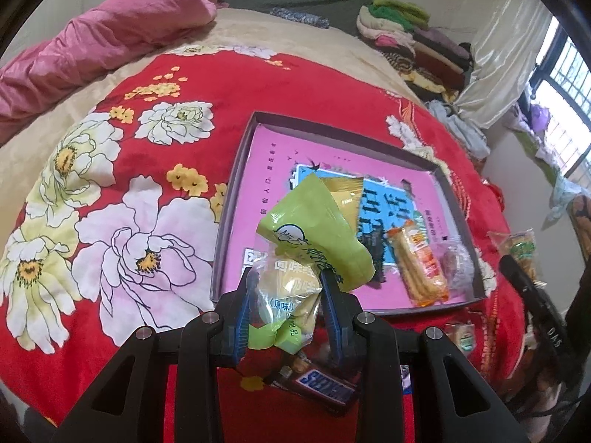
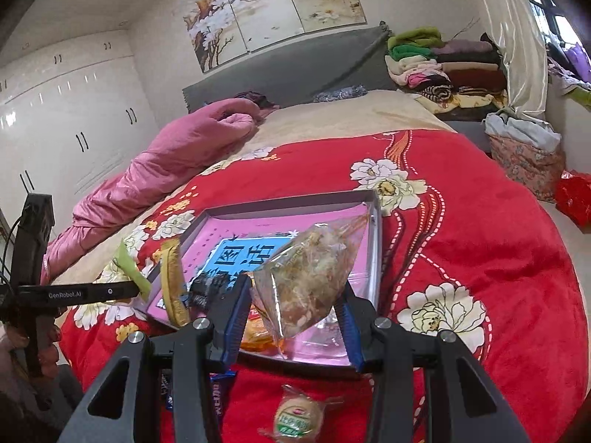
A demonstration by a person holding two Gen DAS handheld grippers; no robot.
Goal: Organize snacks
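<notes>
While both grippers hang over the red floral blanket (image 1: 229,85), each has a snack pinched between its blue pads.

Left gripper (image 1: 285,288): closed on a green-and-clear pastry packet (image 1: 295,258), lifted at the 6 o'clock rim of the box in the left wrist view.
Right gripper (image 2: 293,297): closed on a clear bag of shredded snack (image 2: 314,269), held above the near right corner of the box.
Shallow box (image 1: 236,181): grey walls, pink printed floor, lying flat on the blanket at the middle of both views.
Inside the box: a gold packet (image 1: 345,192) partly behind the green one; an orange-wrapped biscuit stick pack (image 1: 419,262) toward 4 o'clock; a clear-wrapped round cake (image 1: 456,262) just beside it.
Outside the box: a Snickers bar (image 1: 327,387) on the blanket at 6 o'clock, under the left gripper; a round green-labelled cake (image 2: 297,419) at 6 o'clock in the right wrist view.
Far edge: a pink quilt (image 2: 166,158) bunched at 10 o'clock; folded clothes (image 2: 439,62) stacked at 1 o'clock.
</notes>
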